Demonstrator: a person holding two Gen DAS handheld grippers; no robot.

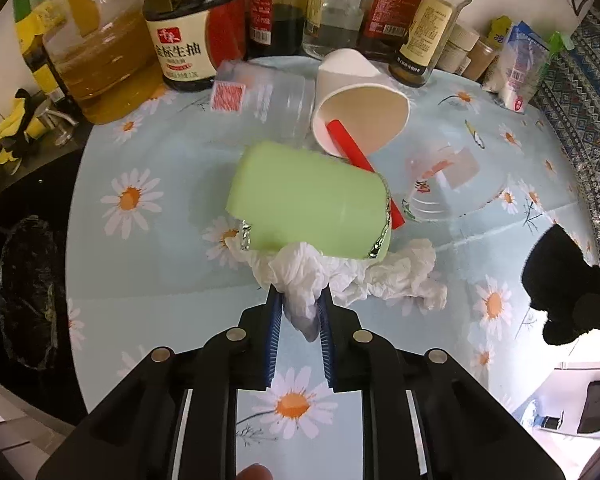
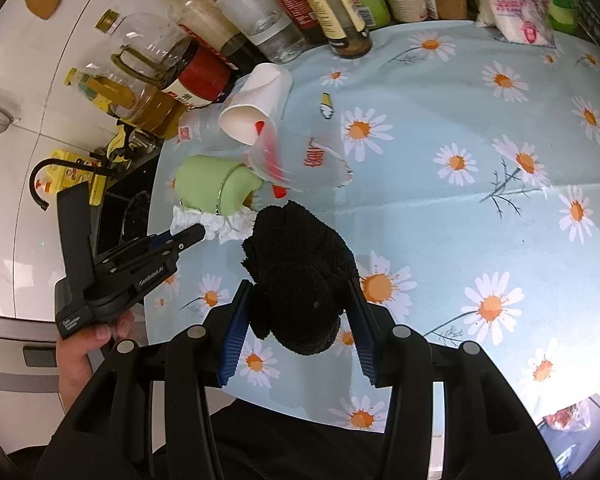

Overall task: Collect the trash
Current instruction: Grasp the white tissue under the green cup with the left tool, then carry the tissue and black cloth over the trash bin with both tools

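Observation:
My left gripper (image 1: 299,300) is shut on a crumpled white tissue (image 1: 364,276) that lies on the daisy tablecloth (image 1: 148,288) just in front of a tipped green cup (image 1: 304,204). Behind it lie a white paper cup (image 1: 360,92) with a red straw (image 1: 352,148), a clear plastic cup (image 1: 448,184) and a clear bottle (image 1: 276,100). My right gripper (image 2: 298,304) is shut on a black cloth (image 2: 300,276), held above the table. In the right wrist view the left gripper (image 2: 198,232) touches the tissue (image 2: 224,226) beside the green cup (image 2: 212,186).
Oil, soy sauce and seasoning bottles (image 1: 180,36) crowd the table's far edge, with white packets (image 1: 516,72) at the far right. A black-lined bin (image 1: 28,292) sits below the table's left edge. A sink with a black tap (image 2: 40,184) is left of the table.

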